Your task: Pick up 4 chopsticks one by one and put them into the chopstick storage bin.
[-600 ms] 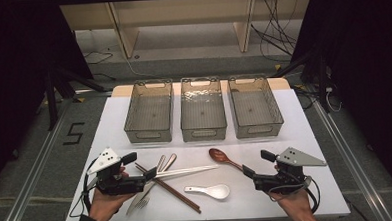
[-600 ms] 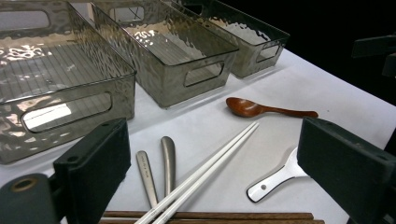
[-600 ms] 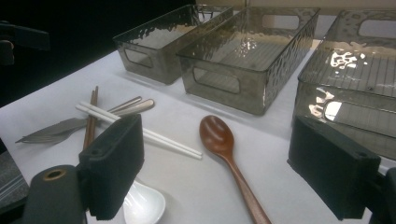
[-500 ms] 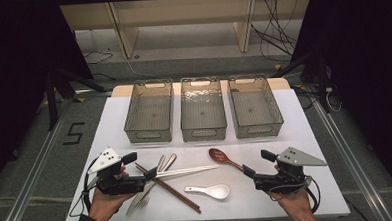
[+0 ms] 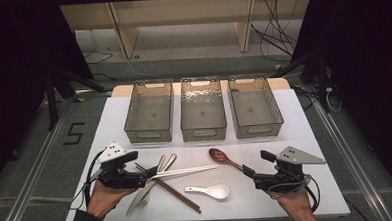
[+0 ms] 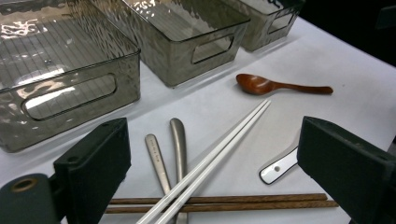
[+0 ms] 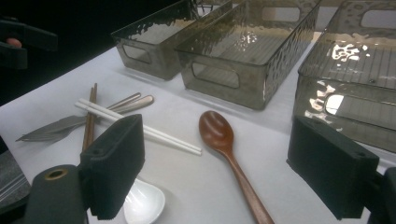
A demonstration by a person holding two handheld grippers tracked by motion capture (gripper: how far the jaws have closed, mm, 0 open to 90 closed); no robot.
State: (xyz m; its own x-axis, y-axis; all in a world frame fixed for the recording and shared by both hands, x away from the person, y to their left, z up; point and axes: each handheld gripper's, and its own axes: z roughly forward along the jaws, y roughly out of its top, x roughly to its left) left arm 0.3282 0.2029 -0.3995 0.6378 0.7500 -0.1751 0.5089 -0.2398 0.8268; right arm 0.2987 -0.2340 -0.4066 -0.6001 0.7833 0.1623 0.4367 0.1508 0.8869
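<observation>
We are holding both claws low over the near edge of the worktop (image 5: 305,135), each with its jaws spread wide and nothing between them. Our right claw (image 5: 248,164) is facing the wooden spoon (image 5: 225,157), which is lying just ahead of it and slightly toward the left jaw; in the right gripper view the spoon (image 7: 229,158) is running with its bowl away from us and its handle coming back toward the gap between the jaws, so its long axis is lying nearly in line with the claw's reach. Our left claw (image 5: 139,169) is sitting at the heap of cutlery: the white chopsticks (image 6: 210,161) are running out ahead of it on a slant toward the right jaw, crossing over the brown chopsticks (image 6: 219,202), which are lying crosswise close in front of the jaws, with two metal handles (image 6: 177,144) pointing away beneath them. The white soup spoon (image 5: 210,191) is lying between the two claws, a little nearer the right one. We are judging that the right hand is the nearer one for the wooden spoon, and that the three clear bins (image 5: 204,132) are waiting well beyond everything, straight ahead.
</observation>
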